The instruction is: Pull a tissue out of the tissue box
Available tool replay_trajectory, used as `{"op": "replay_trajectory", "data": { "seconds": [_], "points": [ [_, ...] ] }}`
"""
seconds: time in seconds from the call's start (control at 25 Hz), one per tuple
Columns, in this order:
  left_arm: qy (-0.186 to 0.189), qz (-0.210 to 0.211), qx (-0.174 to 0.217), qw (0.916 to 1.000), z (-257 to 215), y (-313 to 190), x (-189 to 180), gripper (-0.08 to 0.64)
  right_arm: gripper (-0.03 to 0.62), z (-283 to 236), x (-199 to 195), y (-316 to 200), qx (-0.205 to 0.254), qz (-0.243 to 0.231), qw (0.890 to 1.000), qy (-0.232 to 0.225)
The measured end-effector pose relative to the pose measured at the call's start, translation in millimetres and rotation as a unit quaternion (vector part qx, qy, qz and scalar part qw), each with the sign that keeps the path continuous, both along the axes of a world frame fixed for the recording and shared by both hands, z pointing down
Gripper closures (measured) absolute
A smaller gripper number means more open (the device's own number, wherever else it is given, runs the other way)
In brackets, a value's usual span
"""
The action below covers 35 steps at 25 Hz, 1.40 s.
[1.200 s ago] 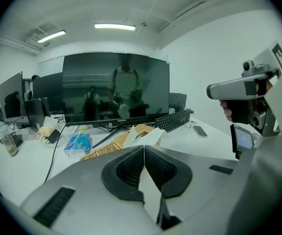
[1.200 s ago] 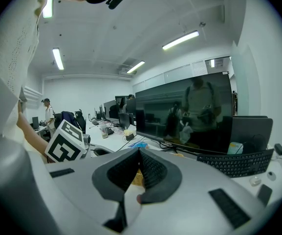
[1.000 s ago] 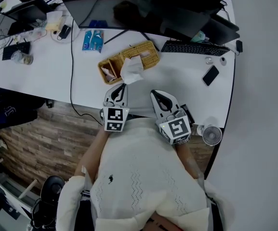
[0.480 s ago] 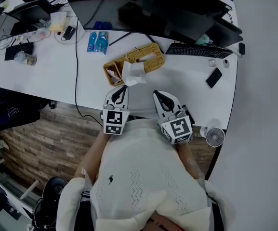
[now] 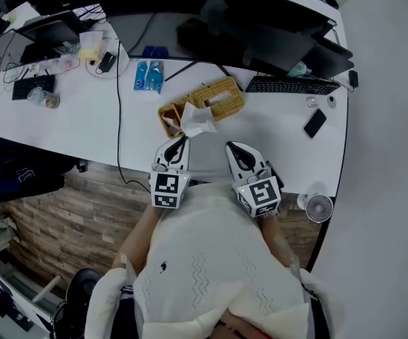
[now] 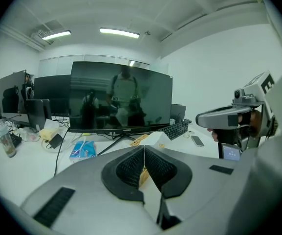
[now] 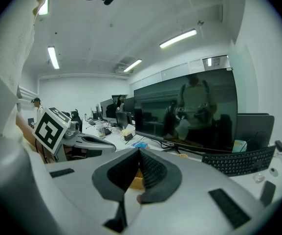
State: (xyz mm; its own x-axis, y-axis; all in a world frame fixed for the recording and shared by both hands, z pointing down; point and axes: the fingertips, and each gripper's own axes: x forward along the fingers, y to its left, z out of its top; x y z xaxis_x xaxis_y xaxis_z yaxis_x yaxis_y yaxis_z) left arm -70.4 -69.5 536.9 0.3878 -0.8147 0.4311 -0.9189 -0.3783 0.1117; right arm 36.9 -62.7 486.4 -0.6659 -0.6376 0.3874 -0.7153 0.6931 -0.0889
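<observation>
A woven yellow tissue box (image 5: 233, 105) lies on the white desk (image 5: 69, 122) just ahead of both grippers. A crumpled white tissue (image 5: 196, 121) spreads over the box's near left end. My left gripper (image 5: 182, 139) is shut, its tip touching the tissue's near edge. In the left gripper view the tissue (image 6: 156, 139) rises directly behind the closed tip of the left gripper (image 6: 144, 147), beside the box (image 6: 137, 140). My right gripper (image 5: 230, 147) is shut on nothing, to the right of the tissue. In the right gripper view the box (image 7: 137, 180) shows under the closed tip of the right gripper (image 7: 139, 150).
A large monitor (image 5: 211, 20) stands behind the box, with a keyboard (image 5: 292, 85) and a phone (image 5: 315, 123) to its right. A blue packet (image 5: 149, 76) and a black cable (image 5: 119, 119) lie to the left. A small fan (image 5: 319, 207) sits past the desk's right corner.
The head view has drifted, so the desk and box sit lower and closer to the grippers. The tissue stays at the left gripper's tip. Both grippers remain shut.
</observation>
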Motion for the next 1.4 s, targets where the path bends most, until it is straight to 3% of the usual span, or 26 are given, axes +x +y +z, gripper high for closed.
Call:
{"op": "replay_trajectory", "data": {
  "seconds": [0.8,1.4],
  "points": [
    [0.040,-0.015,0.050,0.9978,-45,-26,-22,0.545,0.591,-24,-4,-18,0.023,0.016,1.000,0.011],
    [0.057,-0.011,0.107,0.9926,-101,-45,-28,0.545,0.591,-65,-4,-34,0.043,0.034,0.998,-0.026]
  ]
}}
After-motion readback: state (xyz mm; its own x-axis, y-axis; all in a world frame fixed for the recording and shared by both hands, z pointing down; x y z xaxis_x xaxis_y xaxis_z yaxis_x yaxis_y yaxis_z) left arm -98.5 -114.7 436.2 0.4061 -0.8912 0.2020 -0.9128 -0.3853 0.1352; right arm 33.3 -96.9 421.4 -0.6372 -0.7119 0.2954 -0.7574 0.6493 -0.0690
